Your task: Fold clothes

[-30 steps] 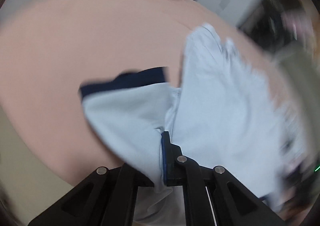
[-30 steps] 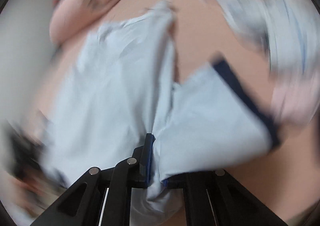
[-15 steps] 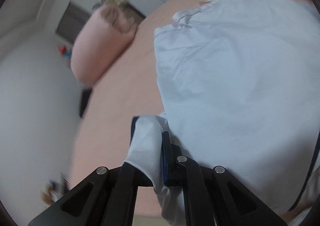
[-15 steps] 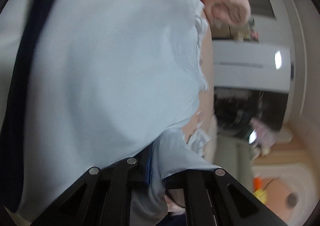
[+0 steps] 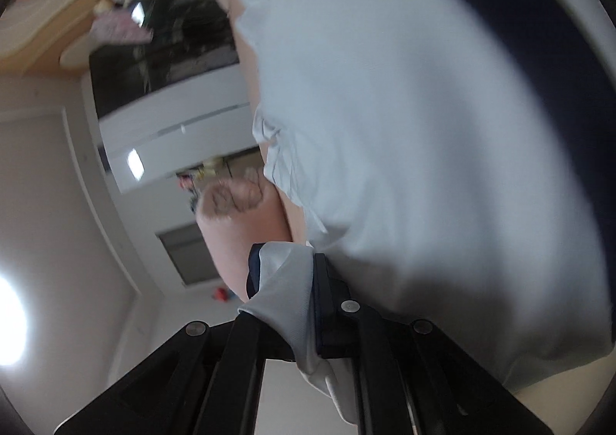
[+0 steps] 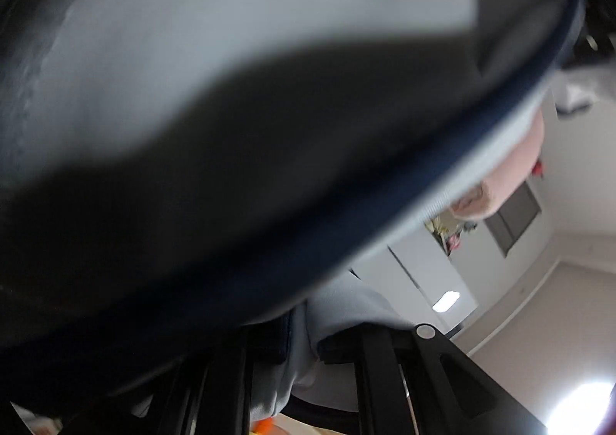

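We find no text, label, brand, number or sign that can be read in either view. The shirt [image 5: 404, 126] that fills both views carries only a plain dark trim [image 6: 442, 165], and the blurred clutter on the far shelves [image 5: 200, 177] is too small to tell.

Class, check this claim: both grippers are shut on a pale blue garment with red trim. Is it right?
Not quite. The trim is dark navy, not red, as the left wrist view shows. The left gripper and right gripper are indeed shut on the pale blue garment.
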A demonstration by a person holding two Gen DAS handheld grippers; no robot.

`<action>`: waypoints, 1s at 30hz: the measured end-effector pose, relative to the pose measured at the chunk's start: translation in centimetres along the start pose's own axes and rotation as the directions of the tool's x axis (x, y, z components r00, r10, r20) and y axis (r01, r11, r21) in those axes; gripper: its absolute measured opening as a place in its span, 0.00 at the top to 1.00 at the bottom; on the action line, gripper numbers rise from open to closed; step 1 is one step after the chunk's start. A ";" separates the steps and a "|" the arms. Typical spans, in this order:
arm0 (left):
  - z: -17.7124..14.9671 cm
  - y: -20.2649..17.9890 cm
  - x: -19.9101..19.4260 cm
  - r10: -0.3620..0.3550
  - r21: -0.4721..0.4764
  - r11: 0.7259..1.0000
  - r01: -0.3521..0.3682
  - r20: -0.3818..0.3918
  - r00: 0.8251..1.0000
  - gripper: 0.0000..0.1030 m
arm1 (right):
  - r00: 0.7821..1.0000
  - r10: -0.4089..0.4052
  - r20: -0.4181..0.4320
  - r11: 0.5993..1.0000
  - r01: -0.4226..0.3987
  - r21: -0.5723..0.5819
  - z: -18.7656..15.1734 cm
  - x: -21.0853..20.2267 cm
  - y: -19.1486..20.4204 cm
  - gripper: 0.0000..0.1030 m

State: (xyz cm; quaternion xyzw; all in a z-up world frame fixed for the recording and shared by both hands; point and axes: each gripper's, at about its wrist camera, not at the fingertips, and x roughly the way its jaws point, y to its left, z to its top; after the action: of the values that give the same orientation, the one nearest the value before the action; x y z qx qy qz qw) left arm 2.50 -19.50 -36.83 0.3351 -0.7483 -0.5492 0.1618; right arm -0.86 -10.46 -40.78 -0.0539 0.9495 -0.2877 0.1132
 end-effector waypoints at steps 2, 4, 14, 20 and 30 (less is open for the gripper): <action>0.1 -0.4 0.1 0.034 0.066 0.997 -0.035 0.016 0.999 0.95 | 1.000 0.013 -0.016 1.000 -0.013 -0.012 -0.1 0.2 -0.3 0.92; -0.1 -0.3 0.2 0.041 0.104 0.994 -0.042 0.012 0.999 0.94 | 0.999 0.024 -0.032 1.000 -0.024 -0.011 -0.5 0.3 -0.8 0.91; -1.9 -1.9 -0.6 0.184 0.435 0.858 -0.273 0.235 0.954 0.81 | 0.986 -0.168 0.024 0.984 0.169 -0.056 -2.5 -0.5 -2.5 0.27; -1.5 2.7 -0.6 0.193 0.297 0.925 -0.238 0.173 0.966 0.19 | 0.991 -0.128 0.036 0.991 0.129 -0.040 -3.8 -0.5 -2.6 0.21; -2.6 7.2 0.3 0.198 0.261 0.941 -0.216 0.095 0.976 0.15 | 0.999 -0.035 0.008 0.992 0.033 0.119 -7.9 0.6 -5.4 0.21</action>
State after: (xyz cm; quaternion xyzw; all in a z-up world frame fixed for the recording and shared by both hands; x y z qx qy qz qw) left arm 1.52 -20.28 -29.26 0.2547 -0.8521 -0.4333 0.1460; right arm -3.21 -10.77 -31.47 -0.0647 0.9290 -0.3454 0.1162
